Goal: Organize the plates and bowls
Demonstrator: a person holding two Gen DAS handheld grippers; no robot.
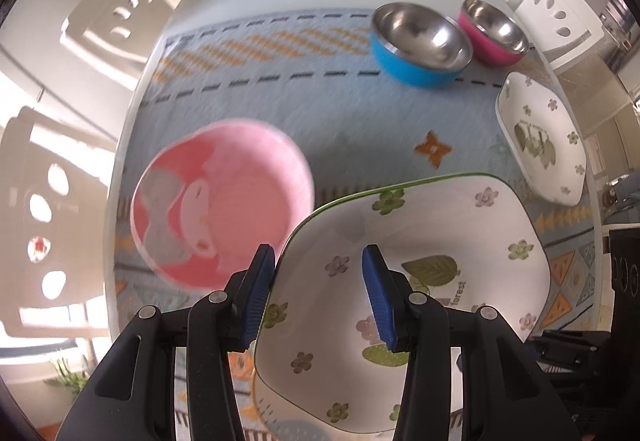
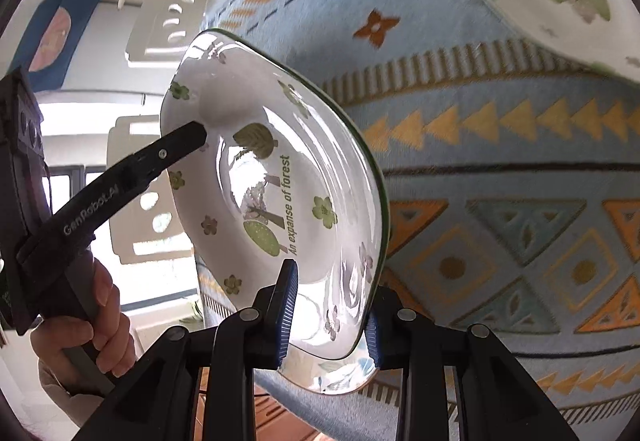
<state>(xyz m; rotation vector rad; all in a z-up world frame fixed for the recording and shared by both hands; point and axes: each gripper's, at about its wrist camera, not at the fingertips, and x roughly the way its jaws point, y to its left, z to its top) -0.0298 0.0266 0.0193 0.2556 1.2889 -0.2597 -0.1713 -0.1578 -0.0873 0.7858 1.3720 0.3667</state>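
A white flowered plate point(image 1: 420, 249) with a green rim hangs tilted above the table, held from two sides. My left gripper point(image 1: 318, 281) is shut on its rim, one blue pad outside the edge and one inside. My right gripper point(image 2: 330, 309) is shut on the opposite rim of the same plate point(image 2: 280, 169), pads on either side of the wall. The left gripper's black finger point(image 2: 180, 141) shows in the right wrist view at the plate's far edge. A pink cartoon bowl point(image 1: 224, 201) sits blurred on the cloth to the left. A second flowered plate point(image 1: 540, 137) lies at the right.
A blue steel bowl point(image 1: 420, 45) and a pink steel bowl point(image 1: 494, 33) stand side by side at the far right of the patterned blue cloth point(image 1: 280, 81). White chairs point(image 1: 116, 17) surround the round table. A hand point(image 2: 100, 329) grips the left tool's handle.
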